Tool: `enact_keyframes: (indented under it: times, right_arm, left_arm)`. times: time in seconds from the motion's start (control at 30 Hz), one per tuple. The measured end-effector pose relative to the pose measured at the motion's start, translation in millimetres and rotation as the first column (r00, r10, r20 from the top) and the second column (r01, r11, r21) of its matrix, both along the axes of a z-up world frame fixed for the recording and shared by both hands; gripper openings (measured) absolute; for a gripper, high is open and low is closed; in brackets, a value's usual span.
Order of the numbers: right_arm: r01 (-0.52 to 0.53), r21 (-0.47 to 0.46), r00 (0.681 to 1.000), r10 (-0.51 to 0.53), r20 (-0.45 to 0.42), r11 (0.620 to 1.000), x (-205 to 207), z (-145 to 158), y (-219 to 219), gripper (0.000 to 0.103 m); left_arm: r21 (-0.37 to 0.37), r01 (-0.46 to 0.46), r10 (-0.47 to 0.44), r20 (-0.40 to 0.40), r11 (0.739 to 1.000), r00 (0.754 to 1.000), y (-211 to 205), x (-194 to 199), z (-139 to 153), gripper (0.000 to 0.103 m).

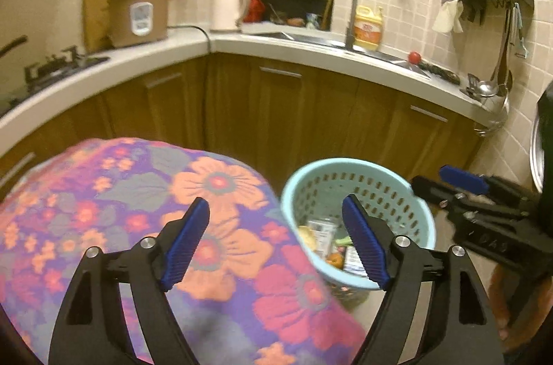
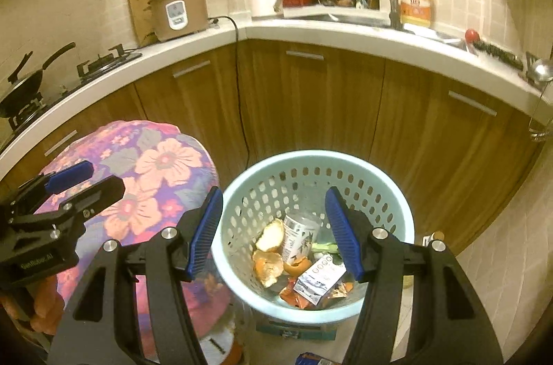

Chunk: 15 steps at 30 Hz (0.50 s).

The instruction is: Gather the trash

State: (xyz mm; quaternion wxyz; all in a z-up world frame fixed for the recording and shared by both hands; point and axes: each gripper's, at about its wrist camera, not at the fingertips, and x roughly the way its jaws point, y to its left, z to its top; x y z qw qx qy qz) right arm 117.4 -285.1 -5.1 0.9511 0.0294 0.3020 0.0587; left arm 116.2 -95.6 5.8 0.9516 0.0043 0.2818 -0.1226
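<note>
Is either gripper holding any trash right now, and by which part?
Nothing is held: left gripper and right gripper are both open and empty.

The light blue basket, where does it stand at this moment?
In the right wrist view the light blue basket stands on the floor before the wooden cabinets, right of the flowered cloth, with the open right gripper above it.

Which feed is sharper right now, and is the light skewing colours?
Left wrist: motion-smeared, the floral cloth and pale-blue perforated plastic basket look soft. Right wrist: crisper, orange peels in the basket readable. Both: warm yellow cast, fisheye-bent white countertop.
</note>
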Motion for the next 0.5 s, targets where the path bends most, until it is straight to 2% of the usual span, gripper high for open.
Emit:
enact_keyframes:
  times: [0.03,0.1,0.2,0.33,0.5]
  right_arm:
    - [0.0,-0.004,1.0,0.0,0.007,1.0,-2,2,4,0.063]
    - [-0.001,-0.026,1.0,0.002,0.024,1.0,-9,5,14,0.074]
    - [0.002,-0.072,0.999,0.002,0.054,0.997,-17,5,32,0.082]
    - [0.01,-0.098,0.996,-0.001,0.088,0.995,-25,2,51,0.086]
    - [0.012,-0.116,0.993,0.002,0.119,0.993,-31,4,68,0.089]
  left_arm:
    - [0.014,-0.012,0.012,0.013,1.0,1.0,4,-4,0,0.079]
    - [0.061,-0.047,0.044,0.041,0.997,0.998,13,-14,0,0.079]
    - [0.064,-0.097,0.094,0.059,0.993,0.994,30,-26,-4,0.082]
    - [0.068,-0.149,0.143,0.083,0.986,0.986,47,-30,-10,0.082]
    - [0.015,-0.191,0.189,0.074,0.982,0.979,64,-30,-20,0.082]
